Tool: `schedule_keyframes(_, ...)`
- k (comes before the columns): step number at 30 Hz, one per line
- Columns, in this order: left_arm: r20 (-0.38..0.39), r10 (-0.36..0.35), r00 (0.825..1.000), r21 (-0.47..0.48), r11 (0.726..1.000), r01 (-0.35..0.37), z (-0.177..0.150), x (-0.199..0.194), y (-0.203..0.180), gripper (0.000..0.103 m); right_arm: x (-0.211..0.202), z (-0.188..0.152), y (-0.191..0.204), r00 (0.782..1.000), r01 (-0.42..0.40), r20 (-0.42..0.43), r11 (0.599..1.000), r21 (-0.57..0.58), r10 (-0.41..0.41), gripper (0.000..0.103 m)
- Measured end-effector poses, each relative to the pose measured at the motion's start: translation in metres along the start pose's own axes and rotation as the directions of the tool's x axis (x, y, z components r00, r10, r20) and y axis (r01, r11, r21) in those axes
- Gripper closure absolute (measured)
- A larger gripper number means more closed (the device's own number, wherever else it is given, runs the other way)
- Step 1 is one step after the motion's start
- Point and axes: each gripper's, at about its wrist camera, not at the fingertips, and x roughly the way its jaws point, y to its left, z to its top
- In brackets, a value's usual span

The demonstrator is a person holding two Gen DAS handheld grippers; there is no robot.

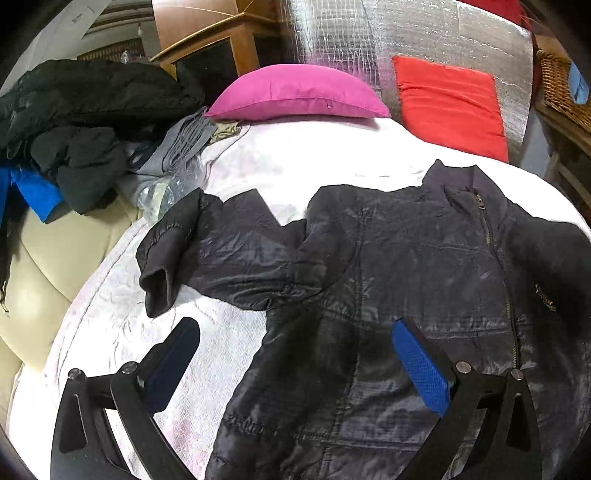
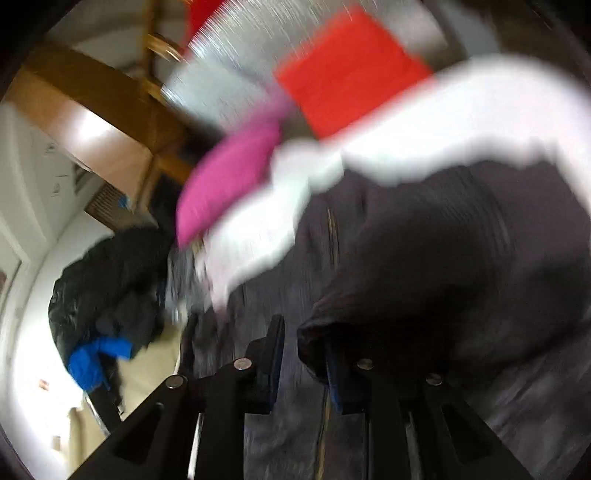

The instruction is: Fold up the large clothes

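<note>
White bed cover, rt view blurred, jacket cut off

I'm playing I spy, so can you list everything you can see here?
bed cover: 1, white, middle
jacket: 1, dark navy, spread on bed cover
pillow: 1, pink, far end of bed cover
cushion: 1, red, against silver sheet
clothes pile: 1, black and blue, far left
basket: 1, brown wicker, far right
left gripper: 1, black, jaws open above jacket
right gripper: 1, black, jaws closed on jacket sleeve
</note>
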Motion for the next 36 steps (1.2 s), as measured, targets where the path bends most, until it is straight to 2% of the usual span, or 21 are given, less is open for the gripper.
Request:
schedule_keyframes(2, 0.009, -0.010, 1.000, 0.017, 1.000, 0.010, -0.005, -0.004, 0.002, 0.000, 0.011, -0.019, -0.012, 0.996, -0.010, -0.085, 0.997, 0.078, 0.016, 0.074)
schedule_keyframes(3, 0.015, -0.019, 1.000, 0.027, 0.999, 0.019, -0.009, -0.006, 0.001, 0.000, 0.006, -0.028, -0.017, 0.995, -0.018, -0.093, 0.994, 0.107, 0.028, 0.066)
schedule_keyframes(4, 0.020, -0.042, 0.999, 0.037, 0.998, 0.041, -0.010, -0.007, 0.000, 0.000, -0.005, -0.037, -0.022, 0.995, -0.038, -0.082, 0.991, 0.130, 0.048, 0.044)
schedule_keyframes(6, 0.025, -0.087, 0.996, 0.064, 0.994, 0.086, -0.015, -0.008, -0.006, 0.000, -0.031, -0.053, -0.028, 0.994, -0.096, -0.027, 0.981, 0.167, 0.102, 0.020)
schedule_keyframes(8, 0.029, -0.134, 0.991, 0.094, 0.987, 0.130, -0.020, -0.013, -0.017, 0.000, -0.067, -0.051, -0.035, 0.982, -0.186, 0.064, 0.966, 0.179, 0.177, 0.020)
schedule_keyframes(10, 0.036, -0.180, 0.983, 0.112, 0.978, 0.175, -0.021, -0.021, -0.030, 0.000, -0.101, -0.051, -0.041, 0.966, -0.228, 0.160, 0.958, 0.175, 0.201, 0.020)
schedule_keyframes(12, 0.064, -0.214, 0.975, 0.145, 0.968, 0.203, -0.023, -0.036, -0.049, 0.000, -0.125, -0.046, -0.055, 0.958, -0.207, 0.237, 0.960, 0.188, 0.161, 0.022)
schedule_keyframes(14, 0.081, -0.254, 0.964, 0.191, 0.953, 0.235, -0.025, -0.051, -0.071, 0.000, -0.136, -0.033, -0.075, 0.961, -0.174, 0.255, 0.956, 0.236, 0.112, 0.023)
schedule_keyframes(16, 0.108, -0.276, 0.955, 0.242, 0.939, 0.244, -0.022, -0.067, -0.099, 0.000, -0.137, -0.030, -0.099, 0.965, -0.176, 0.241, 0.932, 0.315, 0.101, 0.035)
schedule_keyframes(18, 0.113, -0.280, 0.953, 0.281, 0.929, 0.240, -0.016, -0.074, -0.124, 0.000, -0.127, -0.031, -0.111, 0.973, -0.167, 0.211, 0.914, 0.369, 0.093, 0.037)
schedule_keyframes(21, 0.091, -0.267, 0.959, 0.333, 0.916, 0.224, -0.006, -0.071, -0.167, 0.000, -0.123, -0.025, -0.117, 0.981, -0.096, 0.193, 0.906, 0.411, 0.016, 0.042)
schedule_keyframes(23, 0.072, -0.243, 0.967, 0.365, 0.909, 0.201, -0.002, -0.064, -0.193, 0.000, -0.127, -0.023, -0.122, 0.979, -0.086, 0.203, 0.900, 0.427, -0.003, 0.047)
schedule_keyframes(25, 0.045, -0.241, 0.970, 0.363, 0.908, 0.209, 0.000, -0.056, -0.208, 0.000, -0.131, -0.018, -0.131, 0.979, -0.064, 0.200, 0.896, 0.440, -0.028, 0.060)
schedule_keyframes(26, 0.035, -0.243, 0.969, 0.353, 0.911, 0.215, 0.002, -0.051, -0.213, 0.000, -0.131, -0.017, -0.133, 0.980, -0.052, 0.194, 0.893, 0.447, -0.040, 0.062)
schedule_keyframes(27, 0.034, -0.243, 0.969, 0.345, 0.913, 0.217, 0.004, -0.049, -0.215, 0.004, -0.129, -0.015, -0.135, 0.982, -0.040, 0.184, 0.888, 0.458, -0.050, 0.063)
schedule_keyframes(30, 0.003, -0.235, 0.972, 0.355, 0.909, 0.219, 0.005, -0.040, -0.227, 0.034, -0.125, -0.011, -0.142, 0.984, -0.053, 0.173, 0.879, 0.475, -0.035, 0.064)
schedule_keyframes(31, -0.017, -0.240, 0.971, 0.356, 0.906, 0.230, 0.005, -0.037, -0.230, 0.041, -0.126, -0.009, -0.142, 0.984, -0.047, 0.174, 0.882, 0.469, -0.040, 0.064)
schedule_keyframes(35, -0.063, -0.285, 0.956, 0.339, 0.895, 0.289, 0.001, -0.032, -0.237, 0.042, -0.125, -0.002, -0.138, 0.982, -0.003, 0.172, 0.893, 0.450, -0.083, 0.064)
schedule_keyframes(36, -0.067, -0.296, 0.953, 0.339, 0.891, 0.301, 0.000, -0.033, -0.238, 0.033, -0.124, -0.001, -0.138, 0.982, -0.004, 0.169, 0.892, 0.452, -0.082, 0.064)
